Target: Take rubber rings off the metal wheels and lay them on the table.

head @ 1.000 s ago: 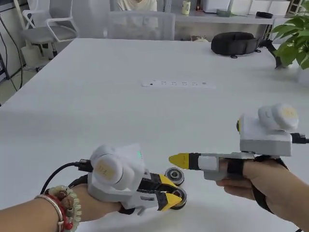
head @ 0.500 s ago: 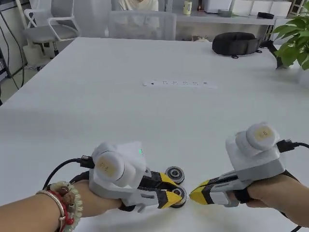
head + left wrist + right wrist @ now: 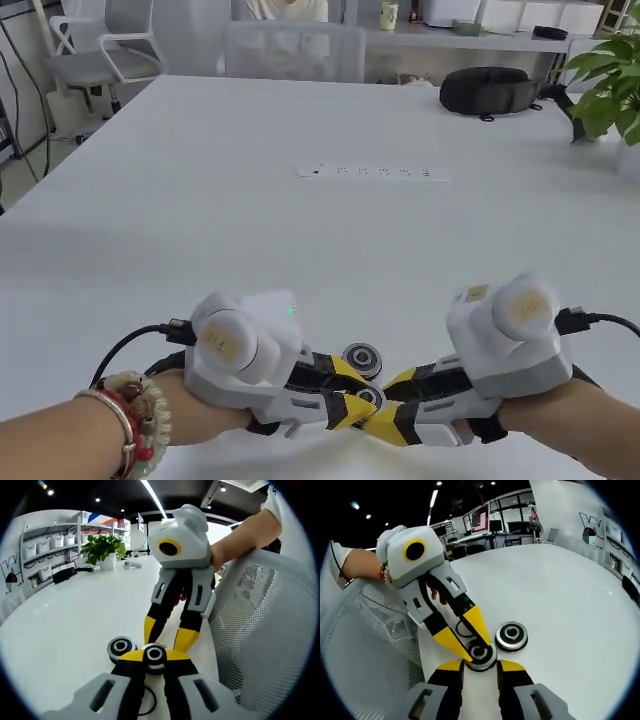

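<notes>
Right gripper (image 3: 385,405) has swung in to the near wheel (image 3: 368,397) on the table (image 3: 300,250), its jaws spread either side of it. Left gripper (image 3: 352,392) pinches that wheel in its jaws; another wheel (image 3: 361,358) lies just beside.

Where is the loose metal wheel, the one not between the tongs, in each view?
Head view: the loose wheel lies low centre, just beyond the held wheel.
Left gripper view: loose wheel low, left of held wheel.
Right gripper view: loose wheel central, right of held wheel.
Shared landmark: the held wheel.
</notes>
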`<state>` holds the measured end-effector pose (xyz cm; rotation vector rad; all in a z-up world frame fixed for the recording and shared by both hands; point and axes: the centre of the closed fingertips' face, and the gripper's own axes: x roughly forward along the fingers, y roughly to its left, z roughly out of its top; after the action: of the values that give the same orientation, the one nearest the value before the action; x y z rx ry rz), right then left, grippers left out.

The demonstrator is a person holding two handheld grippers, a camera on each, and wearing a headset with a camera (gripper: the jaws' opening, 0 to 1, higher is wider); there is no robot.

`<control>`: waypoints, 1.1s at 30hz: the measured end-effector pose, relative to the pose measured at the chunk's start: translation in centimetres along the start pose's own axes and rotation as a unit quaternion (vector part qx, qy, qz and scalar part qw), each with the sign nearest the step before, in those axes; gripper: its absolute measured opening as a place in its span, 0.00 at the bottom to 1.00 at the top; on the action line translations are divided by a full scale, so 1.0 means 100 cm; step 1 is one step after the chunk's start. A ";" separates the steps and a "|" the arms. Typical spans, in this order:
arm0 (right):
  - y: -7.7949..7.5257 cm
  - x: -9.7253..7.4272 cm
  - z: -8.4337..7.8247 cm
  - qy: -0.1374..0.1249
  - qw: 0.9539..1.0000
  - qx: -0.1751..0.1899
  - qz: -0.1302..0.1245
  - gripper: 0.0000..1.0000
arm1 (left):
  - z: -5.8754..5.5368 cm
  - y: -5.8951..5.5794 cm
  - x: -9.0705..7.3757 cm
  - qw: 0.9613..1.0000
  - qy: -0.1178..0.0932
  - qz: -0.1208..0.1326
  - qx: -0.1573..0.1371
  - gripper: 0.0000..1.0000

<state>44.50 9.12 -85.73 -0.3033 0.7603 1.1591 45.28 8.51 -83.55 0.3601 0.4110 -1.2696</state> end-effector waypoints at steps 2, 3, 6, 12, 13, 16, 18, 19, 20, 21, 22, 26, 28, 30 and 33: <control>-0.001 0.000 -0.001 0.005 1.000 -0.014 -0.003 0.23 | 0.000 0.000 0.000 1.000 0.000 0.000 0.000 0.08; 0.000 -0.001 -0.001 0.006 1.000 -0.019 -0.001 0.23 | 0.000 0.000 0.000 1.000 0.000 0.000 0.000 0.08; -0.001 -0.001 -0.001 0.006 1.000 -0.025 -0.001 0.22 | 0.000 0.000 0.000 1.000 -0.001 0.001 -0.002 0.08; -0.002 -0.003 -0.002 0.008 0.999 -0.035 0.001 0.21 | 0.000 0.000 0.000 1.000 -0.001 0.002 -0.002 0.08; -0.002 -0.003 -0.002 0.008 0.999 -0.034 0.002 0.20 | 0.000 0.000 0.000 1.000 -0.001 0.002 -0.003 0.08; -0.002 -0.005 -0.004 0.010 0.999 -0.033 0.003 0.17 | 0.000 0.000 0.000 1.000 -0.002 0.002 -0.004 0.08; -0.004 -0.007 -0.007 0.016 0.999 -0.036 0.003 0.11 | -0.001 0.001 -0.001 1.000 -0.001 0.004 -0.004 0.08; -0.004 -0.008 -0.007 0.019 0.999 -0.036 0.004 0.03 | -0.001 0.002 -0.001 1.000 -0.001 0.004 -0.005 0.08; -0.010 -0.009 -0.006 0.018 0.999 -0.046 -0.013 0.00 | -0.001 0.002 -0.002 1.000 -0.001 0.004 -0.006 0.08; -0.005 -0.008 -0.006 0.016 0.999 -0.042 0.001 0.00 | -0.001 0.002 -0.001 1.000 -0.002 0.004 -0.004 0.08; -0.007 -0.008 -0.006 0.019 0.999 -0.041 -0.004 0.00 | -0.001 0.002 -0.001 1.000 -0.002 0.004 -0.004 0.08; -0.007 -0.008 -0.006 0.019 0.999 -0.035 -0.007 0.00 | -0.001 0.002 -0.001 1.000 -0.002 0.005 -0.006 0.08; -0.008 -0.008 -0.006 0.018 0.999 -0.029 -0.007 0.00 | -0.001 0.002 -0.001 1.000 -0.002 0.005 -0.007 0.08; -0.009 -0.007 -0.006 0.020 1.000 -0.018 -0.011 0.00 | -0.001 0.003 -0.001 1.000 -0.002 0.006 -0.008 0.08; -0.010 -0.007 -0.006 0.021 1.000 0.013 -0.011 0.00 | -0.001 0.003 -0.001 1.000 -0.002 0.007 -0.009 0.08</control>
<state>45.04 7.83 -85.87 -0.3153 0.8057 1.1240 45.53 8.74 -83.59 0.3447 0.4164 -1.2527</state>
